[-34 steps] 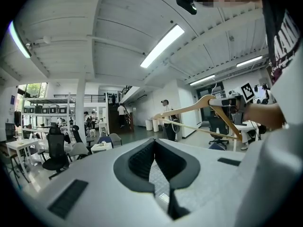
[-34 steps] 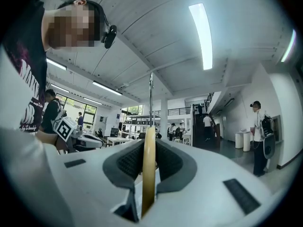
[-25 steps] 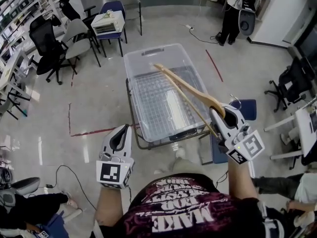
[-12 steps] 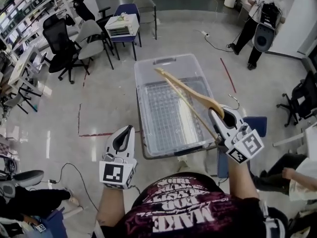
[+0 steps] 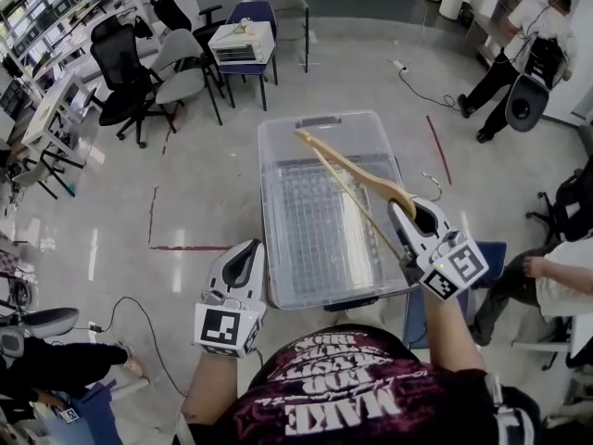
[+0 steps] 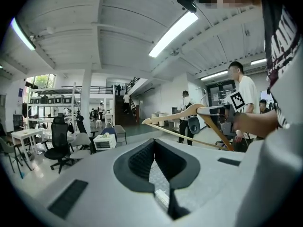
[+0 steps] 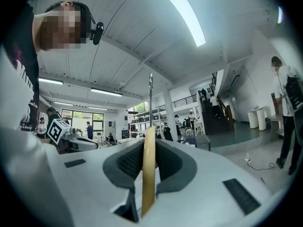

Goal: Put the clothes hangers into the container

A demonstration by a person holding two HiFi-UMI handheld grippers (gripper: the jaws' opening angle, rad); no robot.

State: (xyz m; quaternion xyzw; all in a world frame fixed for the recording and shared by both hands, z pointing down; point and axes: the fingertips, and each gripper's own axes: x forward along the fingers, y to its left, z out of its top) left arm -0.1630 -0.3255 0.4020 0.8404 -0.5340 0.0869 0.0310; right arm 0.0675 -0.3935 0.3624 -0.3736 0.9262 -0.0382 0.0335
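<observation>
Tan hanger (image 5: 357, 170), clear container (image 5: 269, 221), maroon shirt (image 5: 352, 401) with white lettering.

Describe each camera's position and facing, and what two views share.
Head view: head-mounted, facing steeply down at the container, left gripper, right gripper; shirt shows.
Left gripper view: on that gripper, facing across the room; own forearm shows.
Right gripper view: on that gripper, facing along the clamped hanger; shirt shows.
All share the hanger.

I see the hanger (image 7: 148, 174) only edge-on in the right gripper view. In the head view its neck disappears between the right gripper's (image 5: 414, 216) jaws.
</observation>
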